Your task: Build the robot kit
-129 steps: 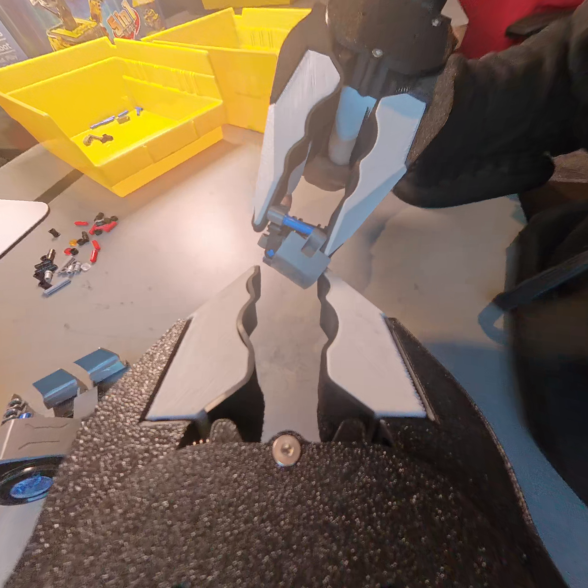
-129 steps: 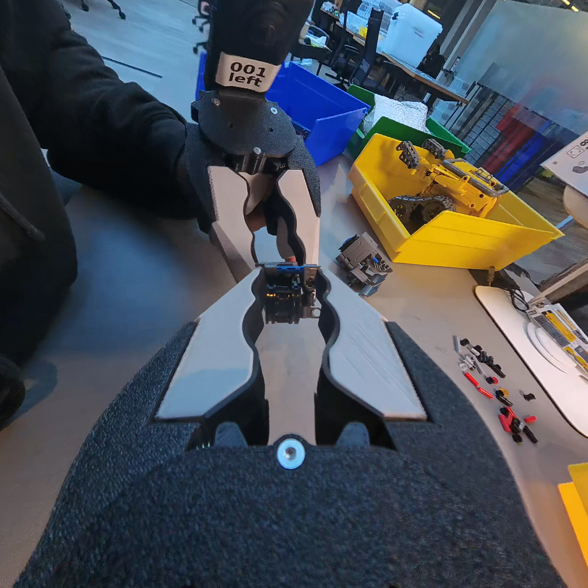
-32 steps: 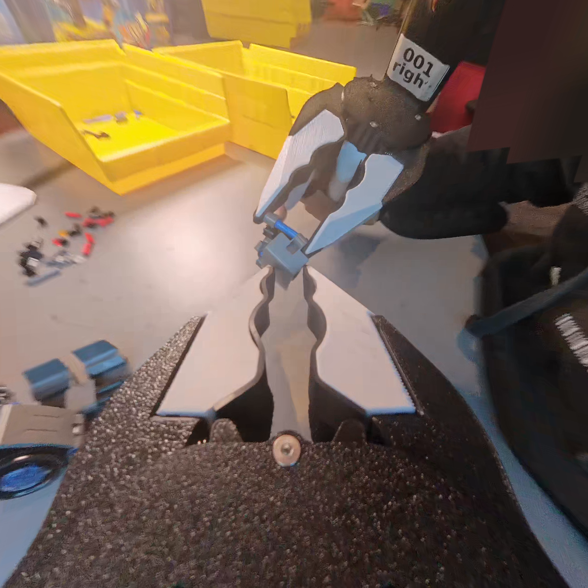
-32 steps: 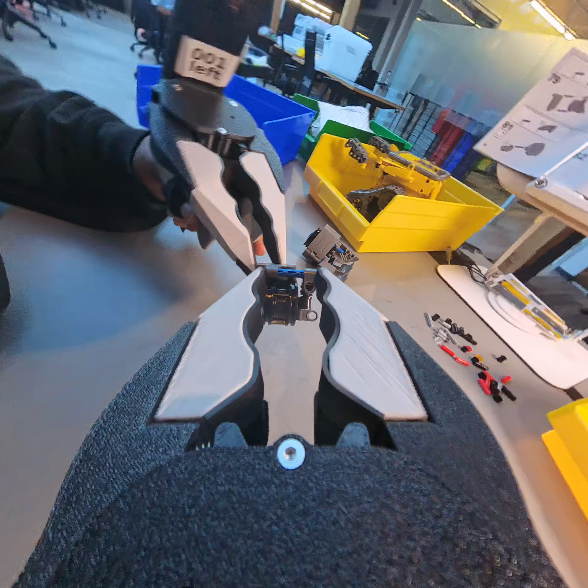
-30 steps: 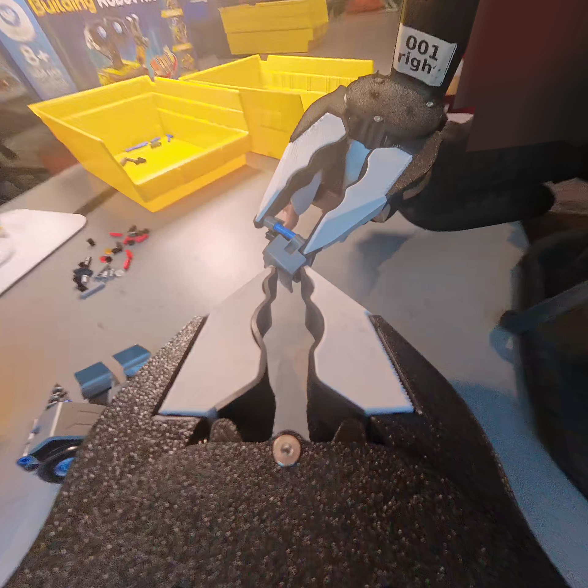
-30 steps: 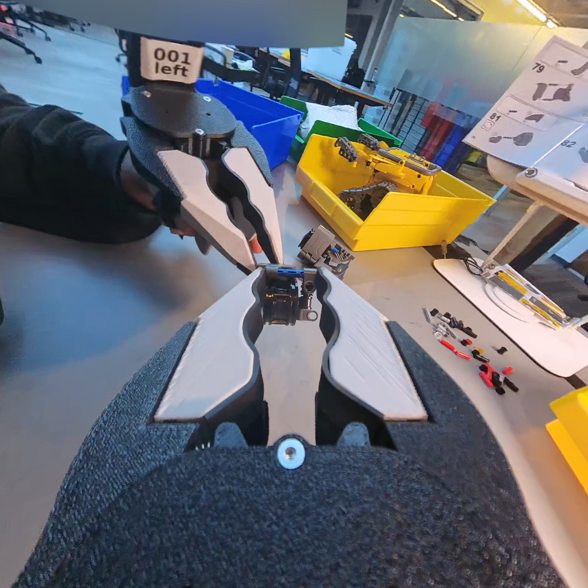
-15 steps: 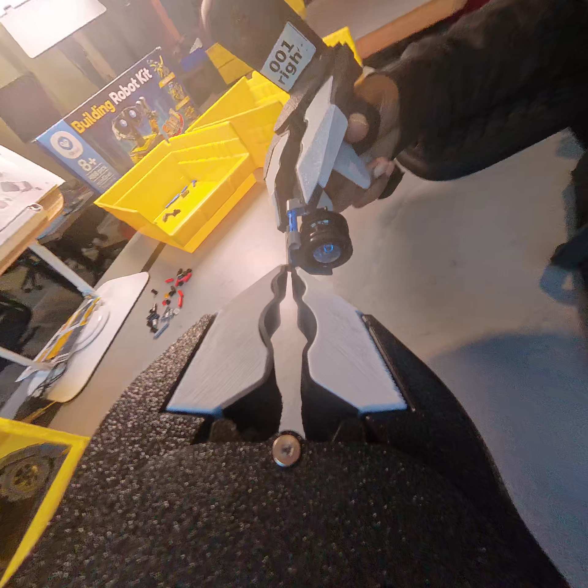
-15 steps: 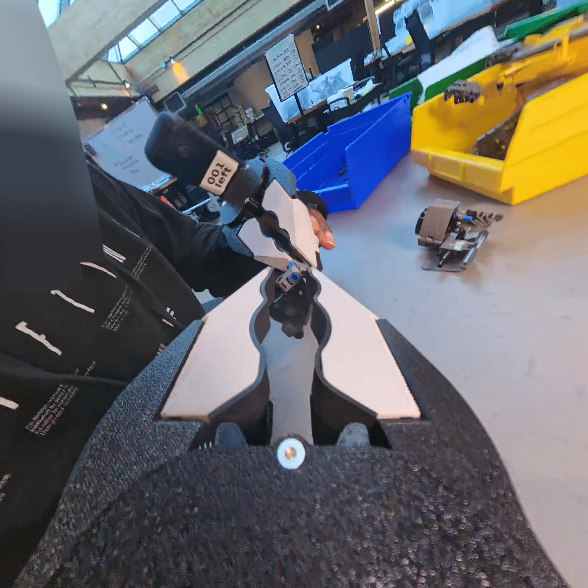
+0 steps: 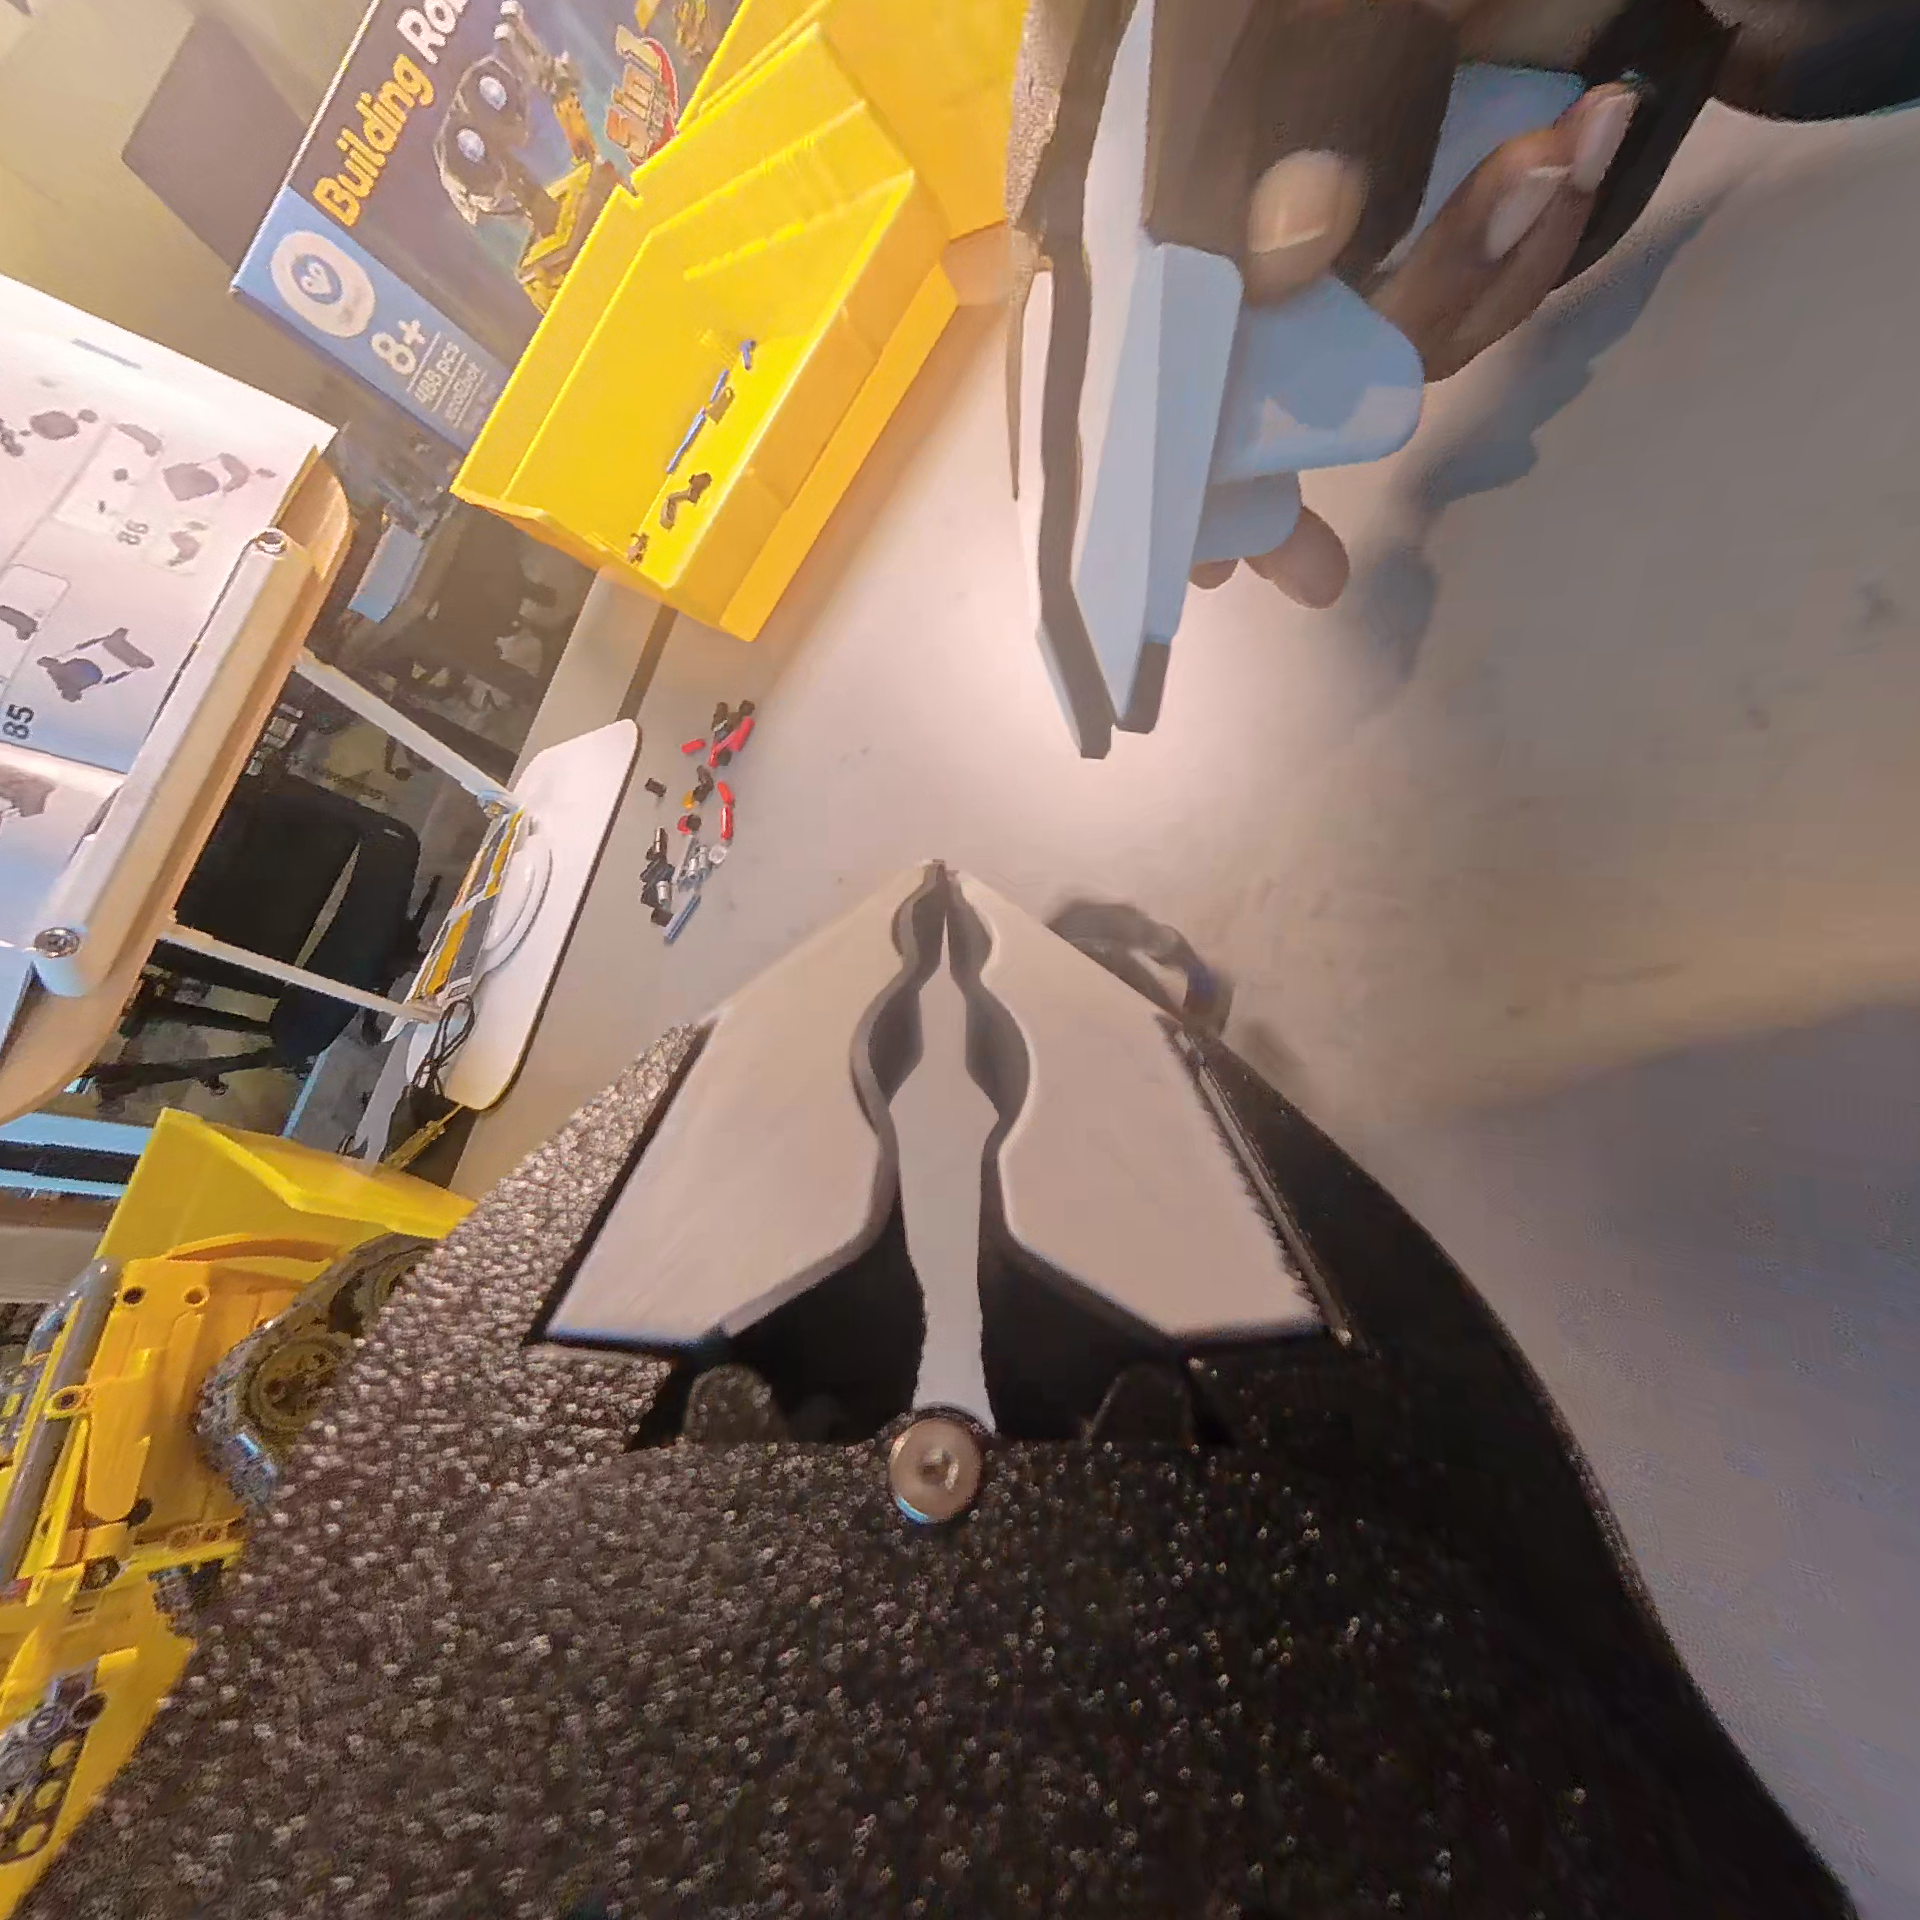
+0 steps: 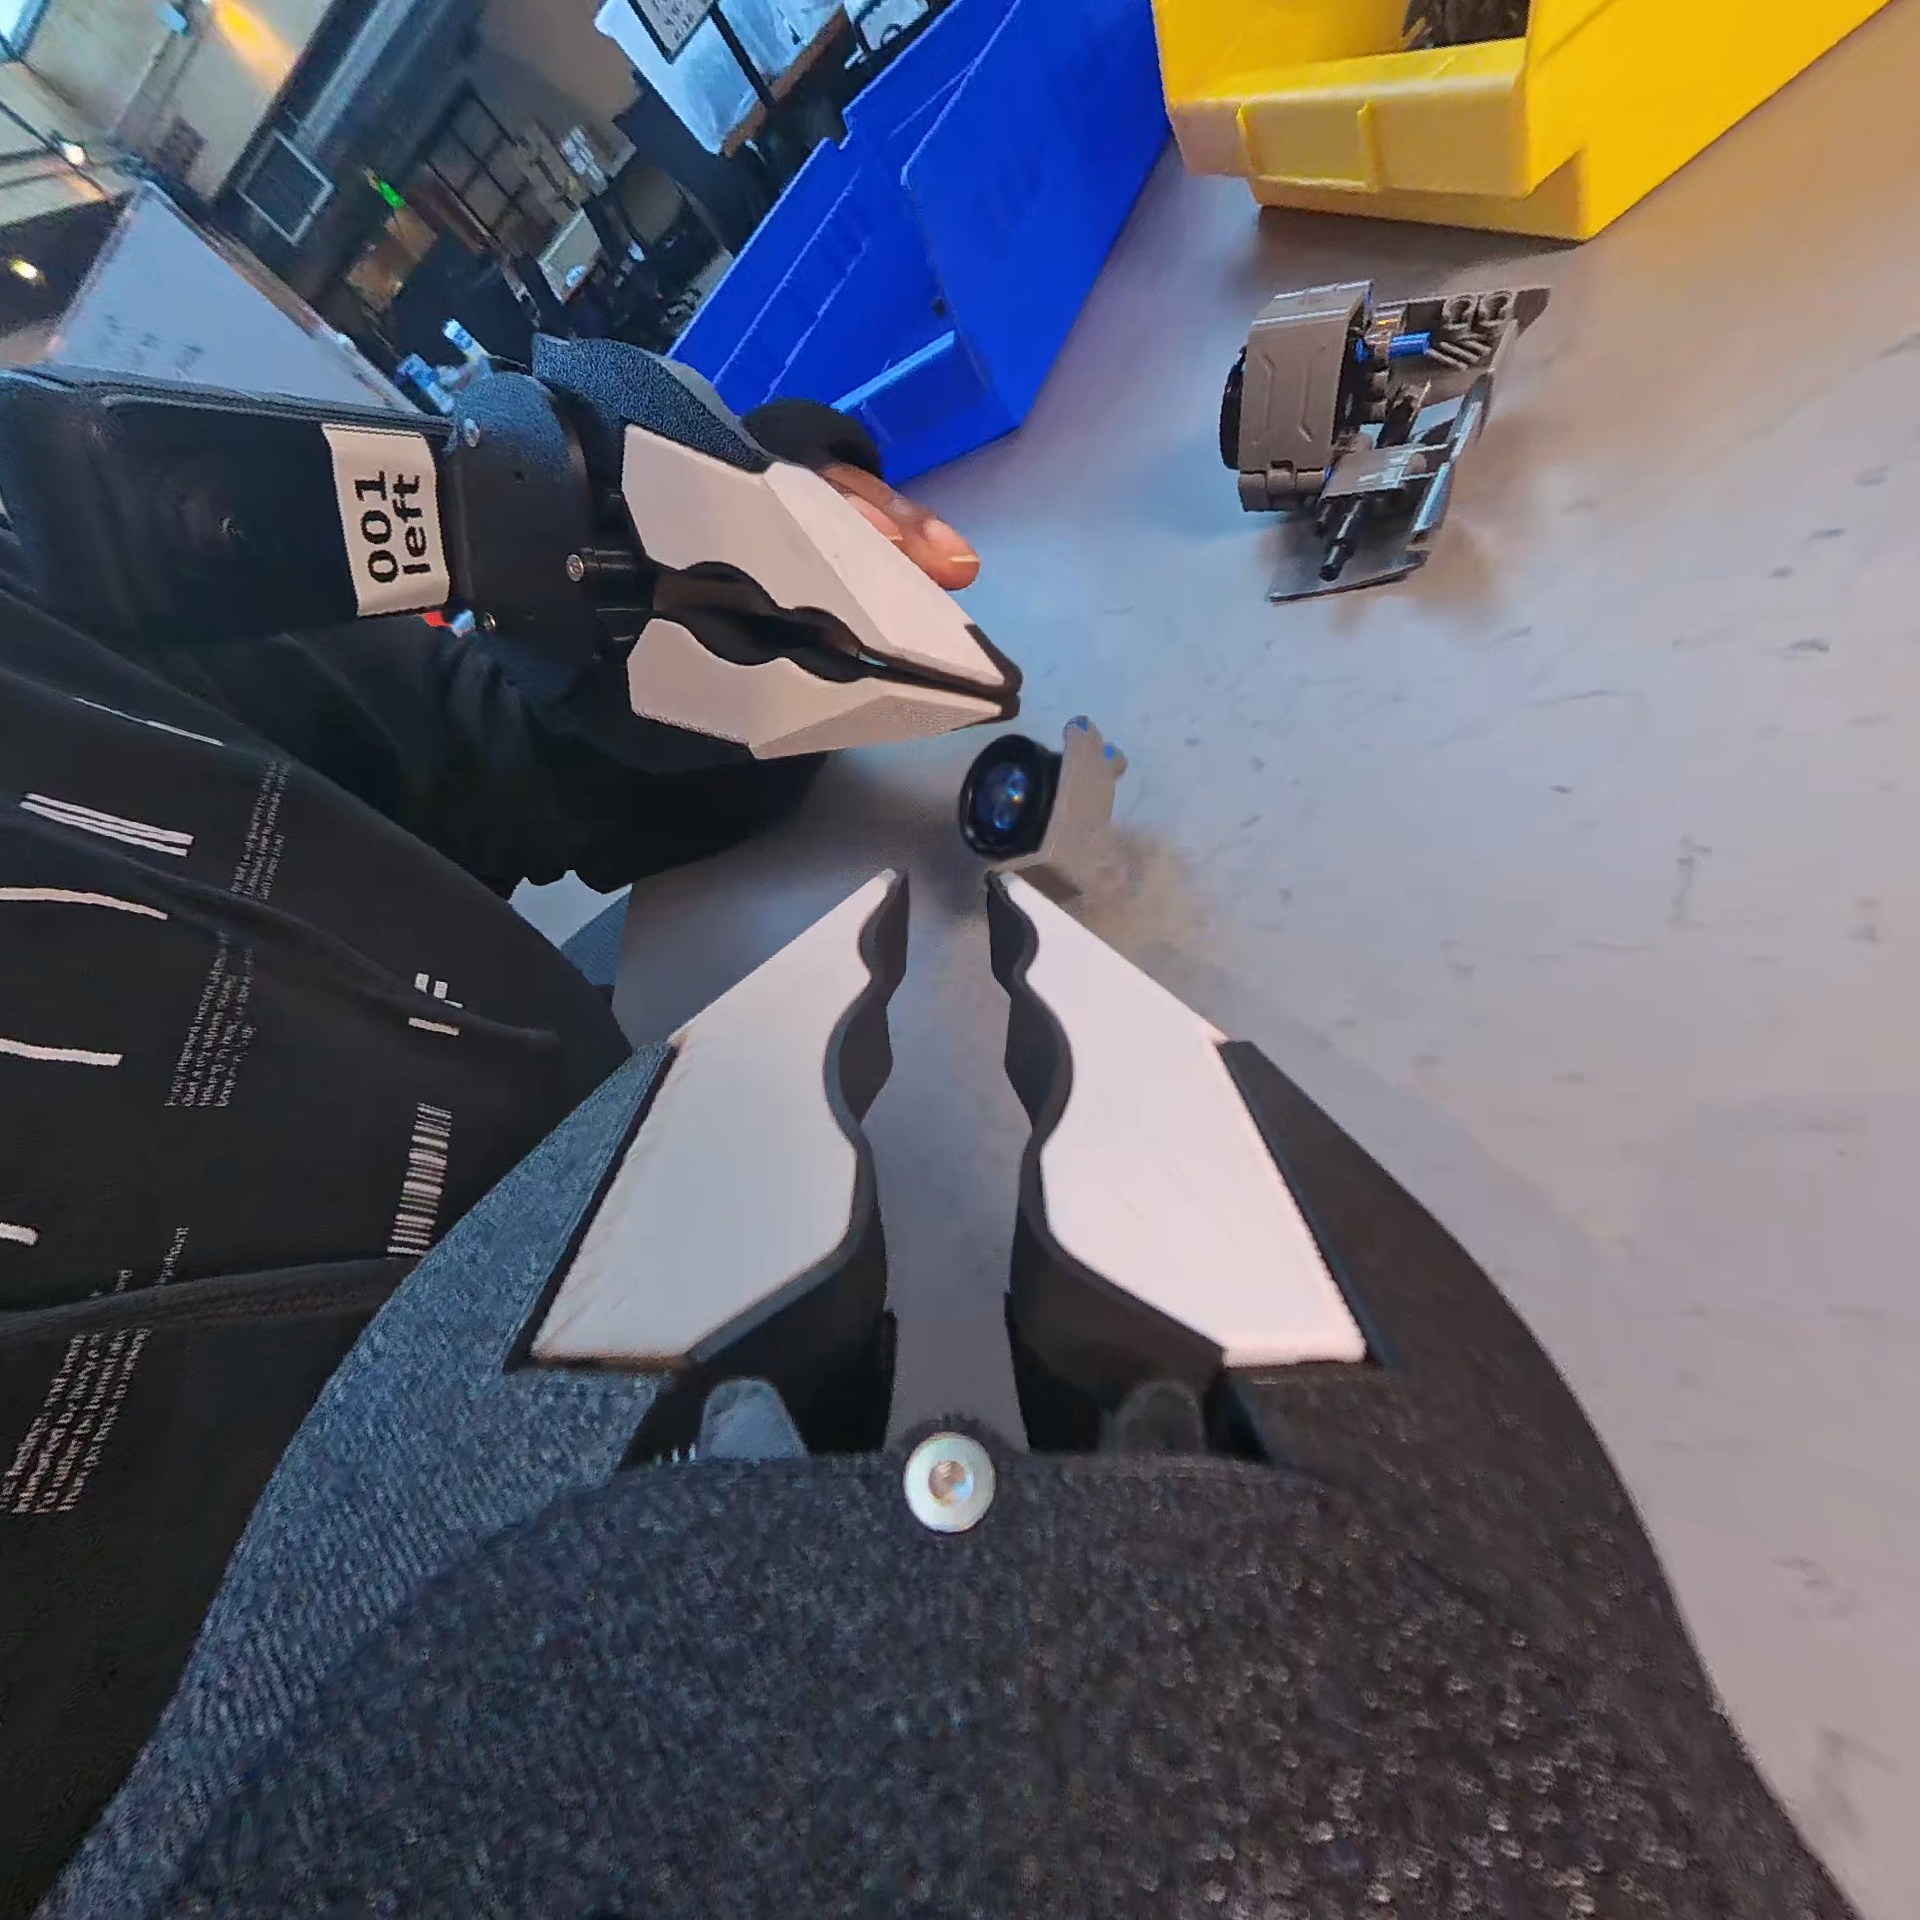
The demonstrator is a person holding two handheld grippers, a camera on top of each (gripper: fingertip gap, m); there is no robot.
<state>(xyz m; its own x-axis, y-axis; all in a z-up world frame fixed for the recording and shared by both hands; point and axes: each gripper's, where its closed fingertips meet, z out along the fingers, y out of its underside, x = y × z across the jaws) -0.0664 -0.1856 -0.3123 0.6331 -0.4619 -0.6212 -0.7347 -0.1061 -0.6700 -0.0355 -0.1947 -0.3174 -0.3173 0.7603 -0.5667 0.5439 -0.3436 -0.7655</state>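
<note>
Our right tongs (image 10: 943, 878) stand parted with nothing between the tips, hovering just short of a small grey piece with a black wheel (image 10: 1029, 795) that lies on the grey surface (image 10: 1558, 935). Its blue-centred wheel faces us and slightly left, and the grey bracket rises beside it on the right, ending in two blue pins at the top, so its longer side runs roughly upright in the right wrist view. Our left tongs (image 10: 1003, 694) are pressed together at the tips and empty, pointing rightward just above and left of that piece without touching it; a white label with black print wraps their black handle. In the left wrist view, the left tongs (image 9: 938, 871) show the same clenched tips. Farther back sits a larger grey assembly (image 10: 1361, 416) lying on its side, near a blue bin (image 10: 935, 260) and a yellow bin (image 10: 1455, 125). A scatter of small red and black parts (image 9: 696, 810) lies beside a printed kit box (image 9: 468, 187) bearing lettering and pictures.
</note>
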